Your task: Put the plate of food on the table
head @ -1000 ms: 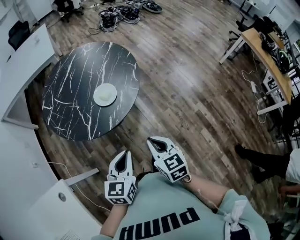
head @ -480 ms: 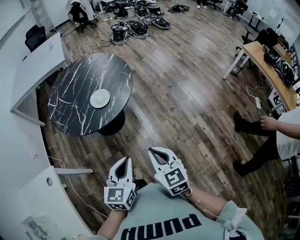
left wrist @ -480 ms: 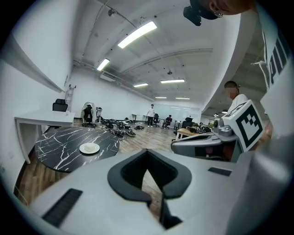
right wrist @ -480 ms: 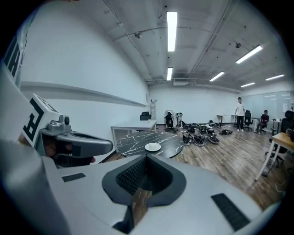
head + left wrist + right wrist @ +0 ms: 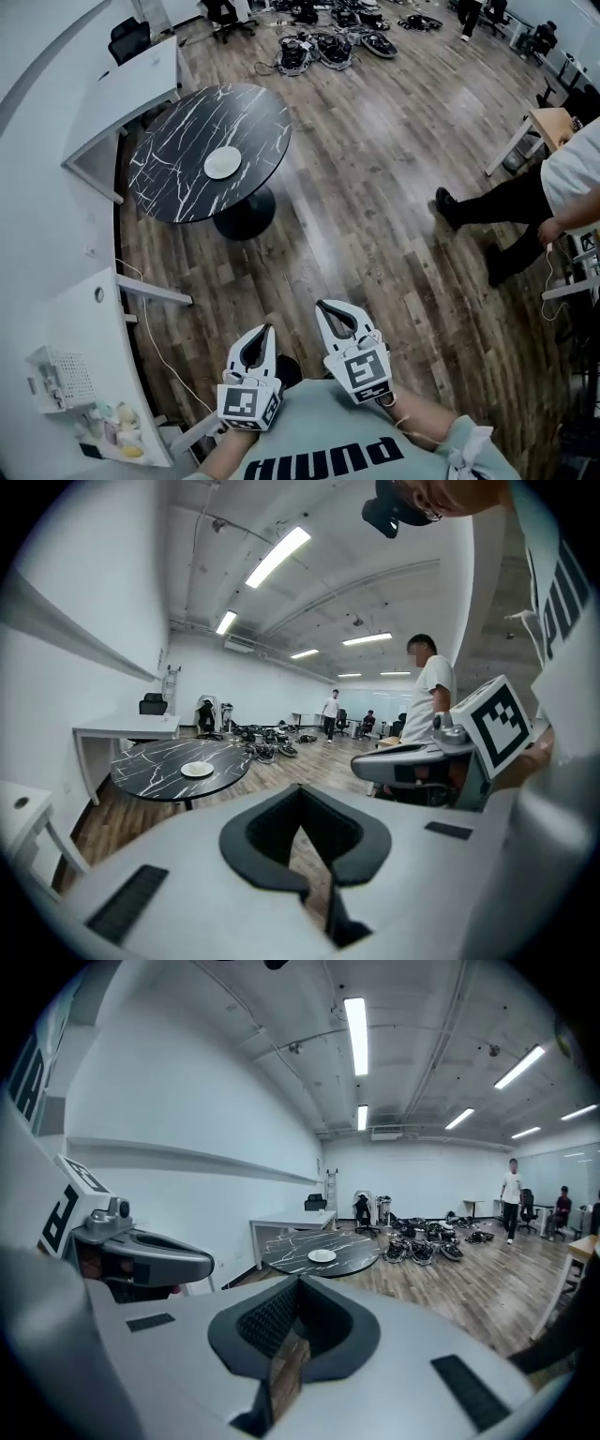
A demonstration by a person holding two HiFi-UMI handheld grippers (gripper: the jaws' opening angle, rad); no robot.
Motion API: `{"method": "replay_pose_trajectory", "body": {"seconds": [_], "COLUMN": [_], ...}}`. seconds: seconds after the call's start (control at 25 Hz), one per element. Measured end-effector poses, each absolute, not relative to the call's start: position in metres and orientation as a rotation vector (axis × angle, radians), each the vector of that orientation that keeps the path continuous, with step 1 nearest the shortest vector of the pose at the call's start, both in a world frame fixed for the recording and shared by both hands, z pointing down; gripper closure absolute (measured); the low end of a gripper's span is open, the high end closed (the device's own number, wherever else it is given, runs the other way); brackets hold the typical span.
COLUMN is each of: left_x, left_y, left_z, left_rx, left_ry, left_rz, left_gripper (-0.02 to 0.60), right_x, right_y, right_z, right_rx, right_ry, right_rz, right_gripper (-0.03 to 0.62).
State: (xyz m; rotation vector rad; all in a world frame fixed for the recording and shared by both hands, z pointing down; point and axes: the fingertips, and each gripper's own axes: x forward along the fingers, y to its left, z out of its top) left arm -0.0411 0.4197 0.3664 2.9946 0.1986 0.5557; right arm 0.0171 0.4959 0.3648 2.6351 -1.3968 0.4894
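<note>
A white plate (image 5: 223,162) lies on the round black marble table (image 5: 178,178) at the upper left of the head view, far from both grippers. My left gripper (image 5: 266,329) and right gripper (image 5: 324,306) are held side by side close to my chest, over the wooden floor, both shut with nothing between the jaws. The left gripper view shows the plate (image 5: 197,770) on the table (image 5: 150,766) in the distance, and the right gripper (image 5: 422,761) alongside. In the right gripper view the plate (image 5: 322,1256) and table (image 5: 309,1265) lie ahead. I cannot make out any food on the plate.
A person (image 5: 511,202) stands on the floor at the right. A white desk (image 5: 127,89) stands behind the table, and a white counter (image 5: 80,366) runs along the left. A heap of gear (image 5: 319,47) lies on the floor beyond.
The table and plate now sit farther away and higher in the head view. The person at the right has come closer into view. Both grippers stay shut near my chest.
</note>
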Motion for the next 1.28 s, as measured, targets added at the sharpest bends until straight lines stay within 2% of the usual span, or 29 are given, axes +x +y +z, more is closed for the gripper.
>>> {"method": "replay_pose_trajectory", "body": {"seconds": [0.4,1.28], "left_x": [-0.082,-0.082], "left_y": [0.410,0.360], "left_z": [0.354,0.344], "left_rx": [3.057,3.067], "left_ry": [-0.010,0.172], "left_rz": [0.521,0.459], "left_gripper": [0.575,0.575], "right_x": [-0.021,-0.044], "right_y": [0.502,0.446], "right_z": [0.347,0.344], "right_rx": [2.594,2.650], "right_ry": [-1.427,-1.297], "right_rz": [0.390,0.426], "right_gripper": [0.586,0.588]}}
